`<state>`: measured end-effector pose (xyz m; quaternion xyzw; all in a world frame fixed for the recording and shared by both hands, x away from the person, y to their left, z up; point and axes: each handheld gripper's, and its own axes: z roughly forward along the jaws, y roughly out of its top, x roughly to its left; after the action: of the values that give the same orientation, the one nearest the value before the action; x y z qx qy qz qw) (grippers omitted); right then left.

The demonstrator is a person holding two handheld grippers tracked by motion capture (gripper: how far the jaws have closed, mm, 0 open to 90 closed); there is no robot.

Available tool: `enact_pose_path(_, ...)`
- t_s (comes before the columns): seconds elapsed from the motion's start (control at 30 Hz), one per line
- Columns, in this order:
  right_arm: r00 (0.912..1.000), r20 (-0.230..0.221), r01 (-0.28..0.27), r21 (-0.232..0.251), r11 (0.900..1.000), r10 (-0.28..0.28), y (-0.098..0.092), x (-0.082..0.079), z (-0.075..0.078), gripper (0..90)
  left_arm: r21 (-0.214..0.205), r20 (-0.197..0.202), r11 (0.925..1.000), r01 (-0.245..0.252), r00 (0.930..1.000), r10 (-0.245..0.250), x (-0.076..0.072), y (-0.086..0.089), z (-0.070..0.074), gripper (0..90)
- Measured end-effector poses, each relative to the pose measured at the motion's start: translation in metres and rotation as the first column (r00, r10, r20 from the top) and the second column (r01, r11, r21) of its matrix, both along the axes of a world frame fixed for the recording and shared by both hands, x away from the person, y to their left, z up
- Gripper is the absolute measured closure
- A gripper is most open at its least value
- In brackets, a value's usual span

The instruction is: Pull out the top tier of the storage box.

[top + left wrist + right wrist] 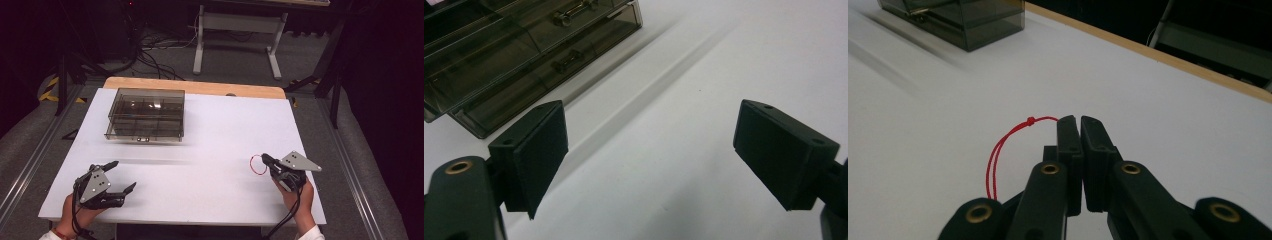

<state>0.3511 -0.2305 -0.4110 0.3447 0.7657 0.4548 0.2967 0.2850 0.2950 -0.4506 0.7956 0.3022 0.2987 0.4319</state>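
A thin red string loop (258, 164) (1000, 147) hangs from my right gripper (265, 159) (1080, 121), whose jaws are shut on it a little above the white table (215, 130) at the right front. My left gripper (124, 176) (649, 150) rests near the table's front left, jaws wide open with nothing between its pads (546, 150). A smoky transparent drawer box (146, 114) (499, 55) (955, 17) with small metal handles stands at the back left, well apart from both grippers.
The white table top has a wooden strip (195, 87) along its far edge. Behind the table stand a white desk frame (239, 35) and cables on the grey floor. Metal rails (30, 165) run along both sides of the table.
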Motion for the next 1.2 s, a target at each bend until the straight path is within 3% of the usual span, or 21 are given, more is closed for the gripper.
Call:
enact_pose_path(0.23,0.9983,0.058,0.009,0.018,0.9998,-0.01,0.0,0.001,0.011,88.8,-0.007,-0.006,0.9999,0.007,1.0,-0.007,0.001,-0.002,0.0,15.2)
enact_pose_path(0.47,0.9957,0.092,0.012,0.037,0.9992,-0.015,0.002,0.007,0.021,88.8,-0.013,-0.016,0.9997,-0.02,0.9997,0.019,0.006,0.002,-0.001,13.0)
enact_pose_path(0.87,0.9932,0.116,-0.014,0.055,0.9984,0.008,0.011,0.015,0.032,88.8,-0.009,-0.018,0.9991,-0.042,0.9989,0.042,0.006,0.007,-0.003,10.9)
enact_pose_path(0.93,0.9924,0.121,-0.027,0.057,0.998,0.02,0.013,0.016,0.034,88.8,-0.023,-0.025,0.9989,-0.041,0.9989,0.04,0.005,0.007,-0.002,10.9)
enact_pose_path(1.2,0.9888,0.137,-0.07,0.068,0.9953,0.06,0.023,0.022,0.043,88.8,-0.012,-0.024,0.9985,-0.053,0.9983,0.053,0.003,0.011,-0.003,10.9)
